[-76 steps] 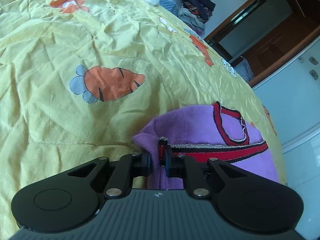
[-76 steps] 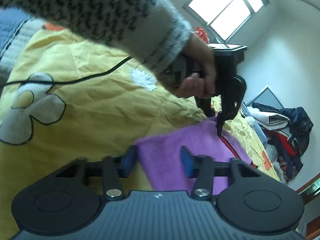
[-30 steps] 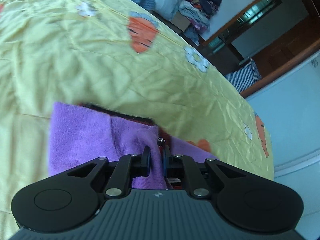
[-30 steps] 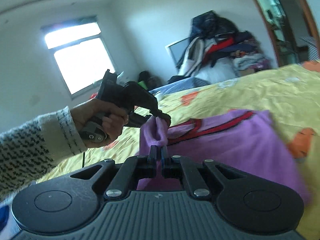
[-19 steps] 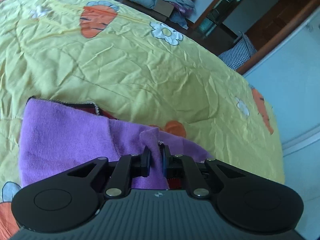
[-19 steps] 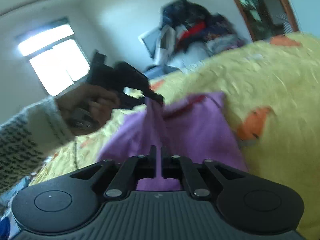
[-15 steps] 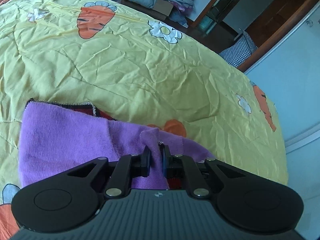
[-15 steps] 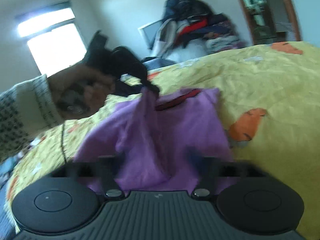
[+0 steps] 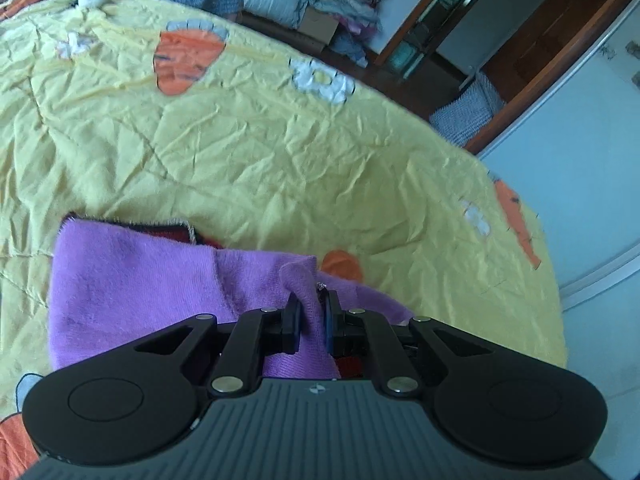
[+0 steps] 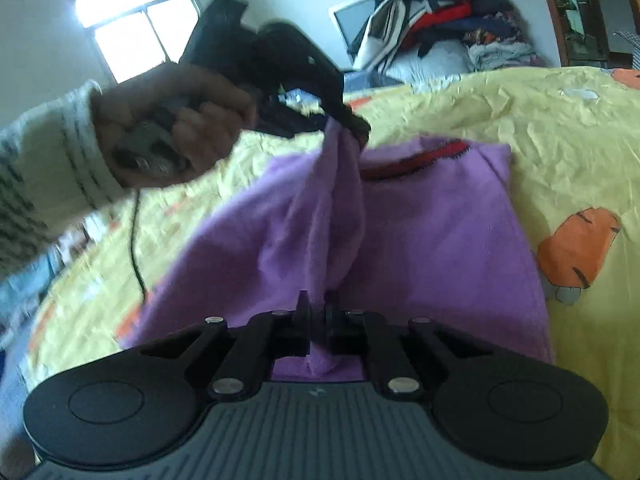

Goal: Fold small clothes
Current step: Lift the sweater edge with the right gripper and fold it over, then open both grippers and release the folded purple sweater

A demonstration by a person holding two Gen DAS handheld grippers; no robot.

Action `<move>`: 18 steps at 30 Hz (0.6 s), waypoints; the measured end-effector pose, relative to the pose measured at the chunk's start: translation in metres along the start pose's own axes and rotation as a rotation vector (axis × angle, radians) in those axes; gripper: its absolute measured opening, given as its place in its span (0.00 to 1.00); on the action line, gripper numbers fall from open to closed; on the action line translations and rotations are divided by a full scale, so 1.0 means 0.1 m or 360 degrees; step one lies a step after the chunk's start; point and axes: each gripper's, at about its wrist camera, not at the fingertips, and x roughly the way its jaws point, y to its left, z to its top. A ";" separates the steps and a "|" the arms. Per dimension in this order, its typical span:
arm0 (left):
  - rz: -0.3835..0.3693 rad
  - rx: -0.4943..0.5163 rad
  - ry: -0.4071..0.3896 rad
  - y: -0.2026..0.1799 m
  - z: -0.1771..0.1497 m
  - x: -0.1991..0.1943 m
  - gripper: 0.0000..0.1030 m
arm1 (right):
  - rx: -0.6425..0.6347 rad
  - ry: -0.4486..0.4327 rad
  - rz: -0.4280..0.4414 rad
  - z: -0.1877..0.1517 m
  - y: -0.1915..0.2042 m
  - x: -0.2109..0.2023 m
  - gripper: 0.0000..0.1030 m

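Observation:
A small purple garment [image 9: 132, 276] with red and black trim lies on a yellow quilt. My left gripper [image 9: 311, 312] is shut on a raised fold of it. In the right wrist view the same purple garment [image 10: 432, 240] spreads over the quilt, and my right gripper [image 10: 317, 312] is shut on another pinch of the cloth. The left gripper [image 10: 352, 124] shows there too, held in a hand in a knitted sleeve, lifting a ridge of cloth that runs between the two grippers.
The yellow quilt [image 9: 280, 152] with carrot and flower prints covers the bed. A pile of clothes [image 10: 448, 36] lies beyond the bed's far edge. A doorway [image 9: 480, 40] and a white cabinet [image 9: 592, 160] stand to the right. A black cable [image 10: 134, 248] hangs from the hand.
Both grippers carried the pinched cloth across the bed and turned the garment over itself. The right gripper's view is blurred half a second ago; now it is shut on the cloth again.

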 end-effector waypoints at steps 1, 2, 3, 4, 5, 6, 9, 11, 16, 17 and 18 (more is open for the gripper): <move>-0.0015 0.0012 -0.0013 -0.05 0.01 -0.06 0.12 | 0.0006 -0.0048 0.0017 0.03 -0.01 -0.07 0.05; -0.0014 0.0032 -0.0025 -0.10 0.02 -0.09 0.12 | 0.0008 -0.0082 0.0020 0.06 0.00 -0.14 0.05; -0.0005 0.0066 -0.0033 -0.17 0.03 -0.12 0.12 | 0.0013 -0.0114 0.0023 0.09 0.00 -0.22 0.05; 0.0002 0.0101 -0.0038 -0.24 0.04 -0.13 0.12 | 0.0027 -0.0140 0.0033 0.11 -0.01 -0.29 0.05; 0.0002 0.0122 -0.0039 -0.31 0.05 -0.14 0.12 | 0.0047 -0.0160 0.0036 0.13 -0.03 -0.36 0.05; -0.0003 0.0131 -0.0035 -0.38 0.05 -0.12 0.12 | 0.0060 -0.0172 0.0022 0.14 -0.05 -0.42 0.05; -0.0025 0.0178 -0.0011 -0.58 0.02 -0.03 0.12 | 0.0093 -0.0206 -0.0017 0.14 -0.13 -0.58 0.05; -0.0035 0.0239 0.0014 -0.76 -0.04 0.07 0.12 | 0.0111 -0.0223 -0.0050 0.11 -0.19 -0.66 0.05; -0.0003 0.0367 0.0085 -1.12 -0.22 0.39 0.12 | 0.0225 -0.0229 -0.0120 -0.01 -0.39 -0.83 0.05; 0.0004 0.0379 0.0101 -1.16 -0.25 0.44 0.12 | 0.0238 -0.0223 -0.0138 -0.03 -0.42 -0.85 0.05; 0.0011 0.0386 0.0115 -1.18 -0.28 0.49 0.12 | 0.0259 -0.0214 -0.0150 -0.06 -0.44 -0.86 0.05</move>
